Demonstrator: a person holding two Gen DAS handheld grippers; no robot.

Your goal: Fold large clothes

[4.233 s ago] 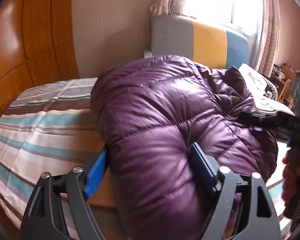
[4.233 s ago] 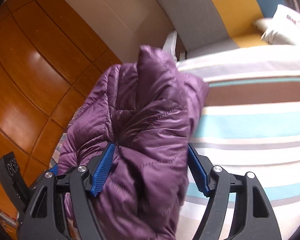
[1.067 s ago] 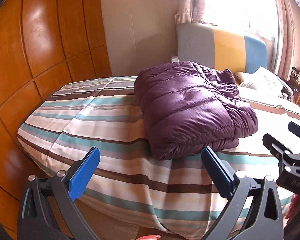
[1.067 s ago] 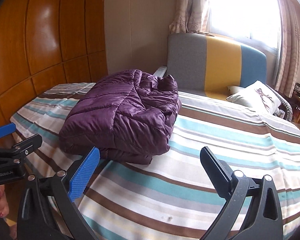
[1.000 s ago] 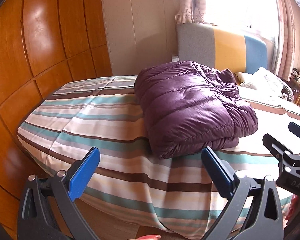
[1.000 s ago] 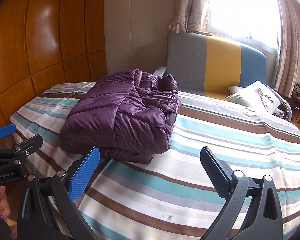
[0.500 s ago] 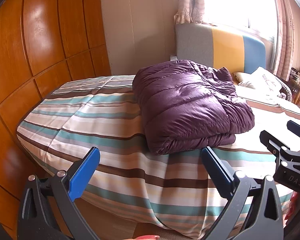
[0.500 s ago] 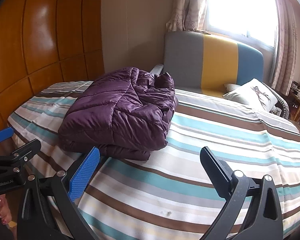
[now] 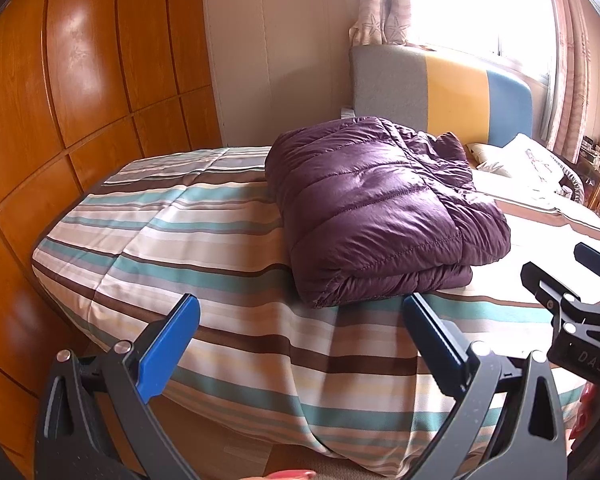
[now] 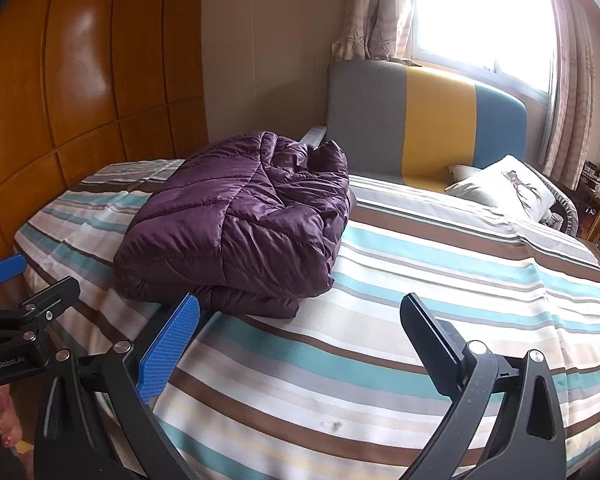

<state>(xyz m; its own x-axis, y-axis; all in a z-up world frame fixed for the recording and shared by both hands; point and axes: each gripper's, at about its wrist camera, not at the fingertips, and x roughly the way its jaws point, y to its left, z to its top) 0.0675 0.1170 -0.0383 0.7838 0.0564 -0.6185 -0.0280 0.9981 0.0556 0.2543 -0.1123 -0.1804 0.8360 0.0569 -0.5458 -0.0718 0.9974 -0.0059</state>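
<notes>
Lying folded, one purple jacket on striped bed (two grippers spread wide, empty)

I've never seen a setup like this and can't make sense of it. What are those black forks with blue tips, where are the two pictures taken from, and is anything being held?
A person holds a two-finger gripper in each hand; each carries a camera looking forward along its fingers. One picture is from the left gripper, the other from the right gripper. Both are open and hold nothing. Each view also catches the other gripper at its edge. On the striped bed lies a folded purple puffer jacket, with a pillow near the grey, yellow and blue headboard.
</notes>
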